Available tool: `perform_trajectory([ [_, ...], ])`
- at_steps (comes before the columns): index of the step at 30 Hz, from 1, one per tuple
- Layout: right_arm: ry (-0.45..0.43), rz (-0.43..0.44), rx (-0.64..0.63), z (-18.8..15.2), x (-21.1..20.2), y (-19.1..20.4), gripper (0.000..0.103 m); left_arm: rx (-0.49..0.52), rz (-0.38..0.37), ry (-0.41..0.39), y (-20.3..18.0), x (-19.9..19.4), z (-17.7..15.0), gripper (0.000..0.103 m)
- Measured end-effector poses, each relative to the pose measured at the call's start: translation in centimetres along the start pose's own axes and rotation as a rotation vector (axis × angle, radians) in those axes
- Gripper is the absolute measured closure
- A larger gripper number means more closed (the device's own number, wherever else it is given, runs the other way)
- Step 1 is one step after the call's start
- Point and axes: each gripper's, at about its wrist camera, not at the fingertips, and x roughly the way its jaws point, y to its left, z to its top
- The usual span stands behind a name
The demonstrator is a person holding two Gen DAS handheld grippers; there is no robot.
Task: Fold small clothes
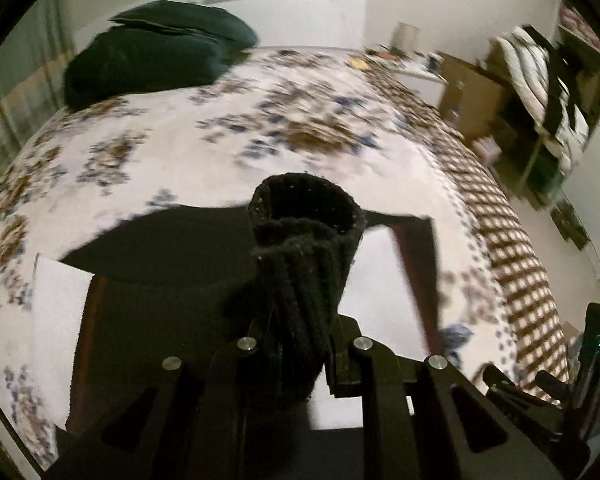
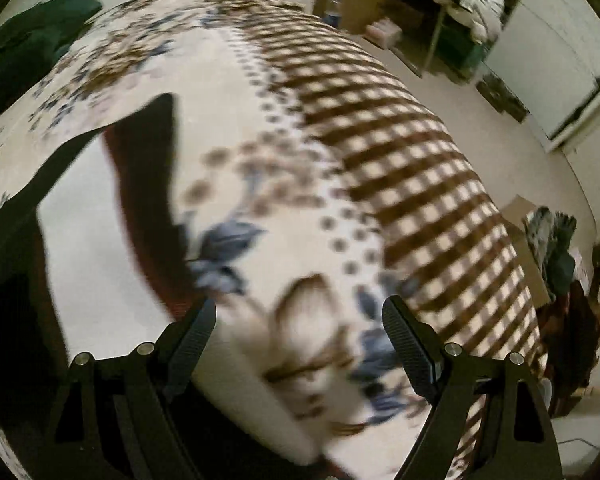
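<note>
A black knitted sock (image 1: 304,248) stands up out of my left gripper (image 1: 305,342), which is shut on it; its open cuff points away from the camera, above the bed. Under it lies a white rectangular mat (image 1: 376,280) with a dark red and black border. My right gripper (image 2: 298,322) hangs open over the flowered bedspread (image 2: 260,184) with nothing between its ribbed fingers (image 2: 410,340). The same white mat (image 2: 88,216) shows at the left of the right wrist view. Both views are smeared by motion.
A dark green pillow (image 1: 156,52) lies at the far left of the bed. The bed's checked brown side (image 2: 428,168) drops to a pale floor. Shelves with folded bedding (image 1: 540,80) and a wooden cabinet (image 1: 472,92) stand beyond. A heap of clothes (image 2: 556,252) sits at the right.
</note>
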Motion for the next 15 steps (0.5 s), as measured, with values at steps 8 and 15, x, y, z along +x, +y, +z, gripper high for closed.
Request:
perform_trajectory([
  [8,0.050,0.084,0.051,0.5,1.6,-4.6,0.016,0.025,-0.028,0.115,-4.3,3.8,-1.0,0.069],
  [15,0.059,0.344,0.105,0.9,-0.8,-4.2,0.016,-0.119,0.060,0.060,4.4,-1.4,-2.5,0.016],
])
